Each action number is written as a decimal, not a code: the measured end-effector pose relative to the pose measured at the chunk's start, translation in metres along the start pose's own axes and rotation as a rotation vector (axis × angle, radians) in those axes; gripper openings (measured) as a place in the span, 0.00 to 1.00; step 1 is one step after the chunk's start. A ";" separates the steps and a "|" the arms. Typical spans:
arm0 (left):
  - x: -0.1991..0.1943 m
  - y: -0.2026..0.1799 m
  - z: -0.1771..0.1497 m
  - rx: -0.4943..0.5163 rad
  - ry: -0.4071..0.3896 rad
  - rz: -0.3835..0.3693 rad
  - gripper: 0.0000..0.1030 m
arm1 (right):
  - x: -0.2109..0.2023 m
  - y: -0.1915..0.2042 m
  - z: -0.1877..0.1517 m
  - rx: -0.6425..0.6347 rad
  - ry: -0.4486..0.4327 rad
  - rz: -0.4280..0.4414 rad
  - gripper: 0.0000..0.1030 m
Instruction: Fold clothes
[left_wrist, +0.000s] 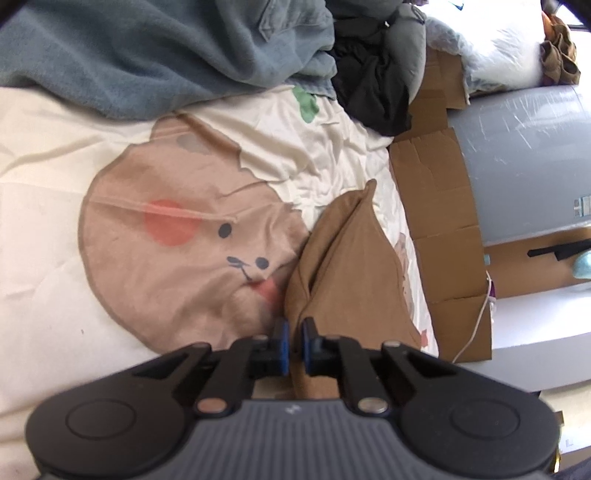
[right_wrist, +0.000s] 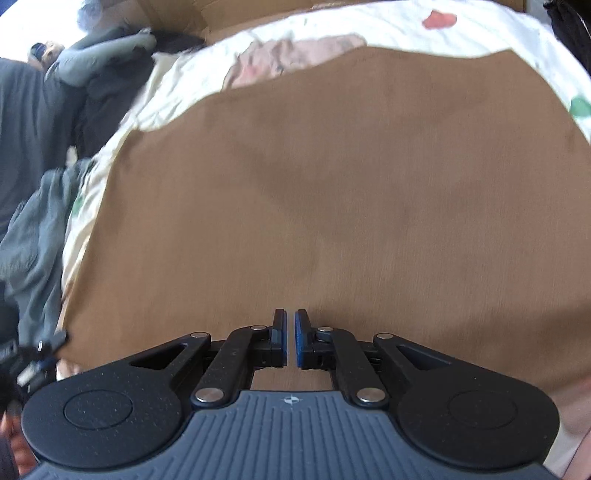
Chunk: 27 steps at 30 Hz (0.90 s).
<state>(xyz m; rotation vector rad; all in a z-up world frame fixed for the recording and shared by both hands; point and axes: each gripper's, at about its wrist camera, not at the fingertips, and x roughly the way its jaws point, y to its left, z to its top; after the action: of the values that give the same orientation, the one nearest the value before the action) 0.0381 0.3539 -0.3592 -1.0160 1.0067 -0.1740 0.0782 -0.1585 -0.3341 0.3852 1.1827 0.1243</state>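
left tongs (left_wrist: 293, 332) pinched on brown cotton garment (left_wrist: 347, 266), raised off cream bear-print bedsheet (left_wrist: 55, 177) | right tongs (right_wrist: 290, 325) nearly together over it, grip unclear | risk: thin edge slipping, fold collapsing

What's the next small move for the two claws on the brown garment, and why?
Probably carry the held edge forward across the garment to make the fold. The left claw looks pinched on a raised edge of the brown garment; the right claw looks nearly shut at its near edge, and the cloth ahead lies flat over the bear-print sheet.
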 end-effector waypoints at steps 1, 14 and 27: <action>0.001 0.001 0.000 -0.004 0.001 0.001 0.07 | 0.003 -0.001 0.008 0.005 -0.005 -0.008 0.04; 0.005 0.018 0.002 -0.034 0.035 0.001 0.07 | 0.050 0.006 0.080 -0.103 -0.017 -0.059 0.06; 0.004 0.029 -0.003 -0.106 0.016 -0.025 0.07 | 0.088 0.012 0.158 -0.163 -0.088 -0.061 0.07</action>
<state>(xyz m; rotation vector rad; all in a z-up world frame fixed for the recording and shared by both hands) 0.0288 0.3654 -0.3844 -1.1251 1.0267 -0.1508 0.2578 -0.1579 -0.3564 0.2091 1.0884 0.1485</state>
